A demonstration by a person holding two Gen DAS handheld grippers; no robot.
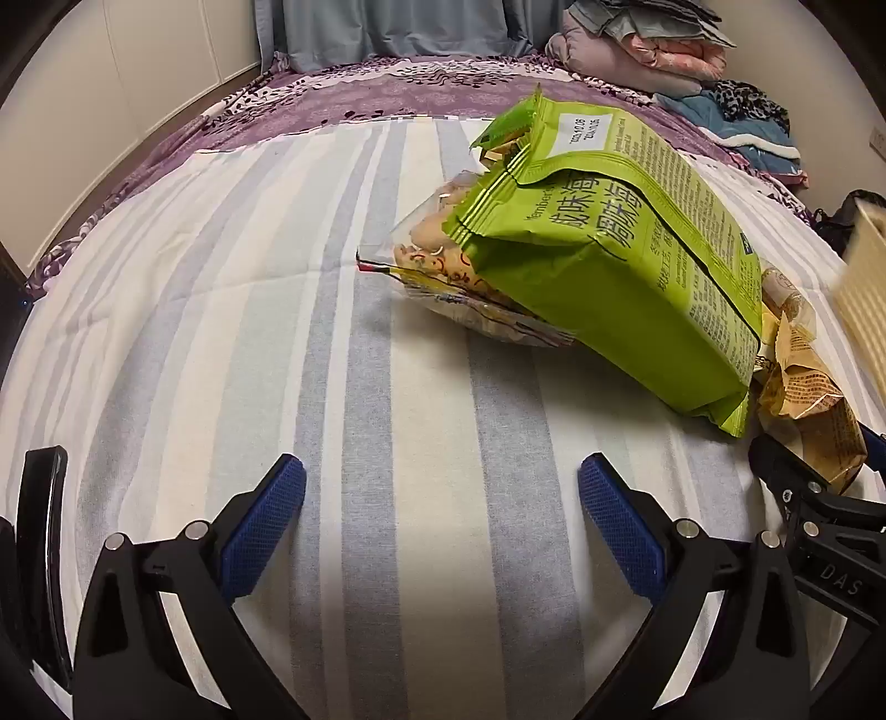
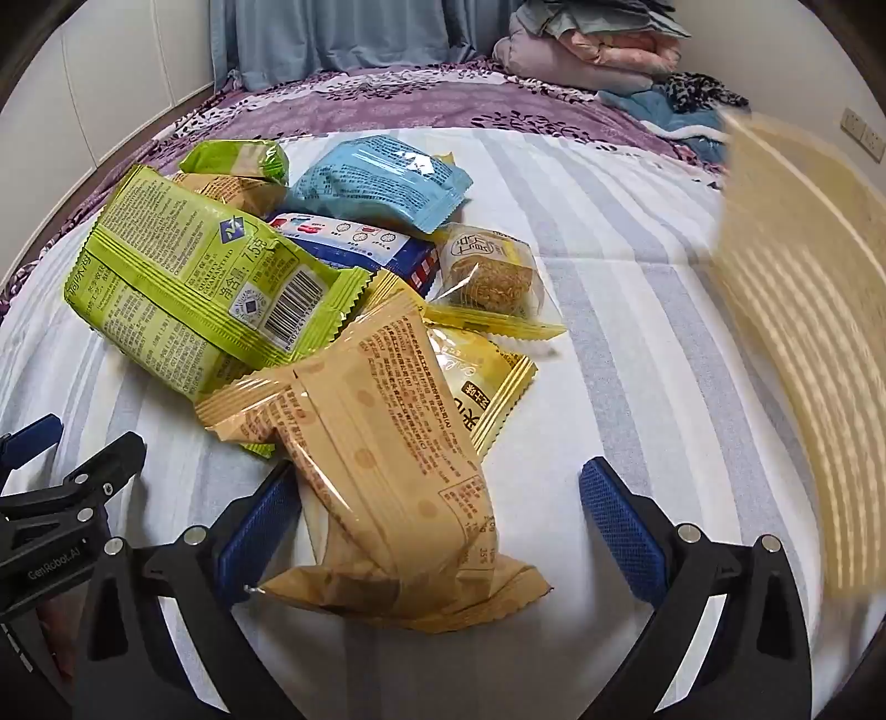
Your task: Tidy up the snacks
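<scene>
A pile of snack packets lies on the striped bed sheet (image 2: 637,310). A large green bag (image 1: 620,255) rests on a clear packet of biscuits (image 1: 443,271); it also shows in the right wrist view (image 2: 188,282). A tan wrapped snack (image 2: 387,487) lies between my right gripper's fingers, close to the left pad (image 2: 260,531). My right gripper (image 2: 443,520) is open. A blue packet (image 2: 382,177), a blue-and-white packet (image 2: 354,238), a clear-wrapped cake (image 2: 487,271) and a yellow packet (image 2: 482,387) lie behind. My left gripper (image 1: 443,520) is open and empty, short of the green bag.
A blurred cream woven basket (image 2: 803,332) stands at the right; its edge shows in the left wrist view (image 1: 864,288). A purple floral bedspread (image 2: 387,105), folded quilts and clothes (image 2: 598,50) and a blue curtain (image 1: 387,27) lie behind. The right gripper's finger (image 1: 786,471) shows by the tan snack.
</scene>
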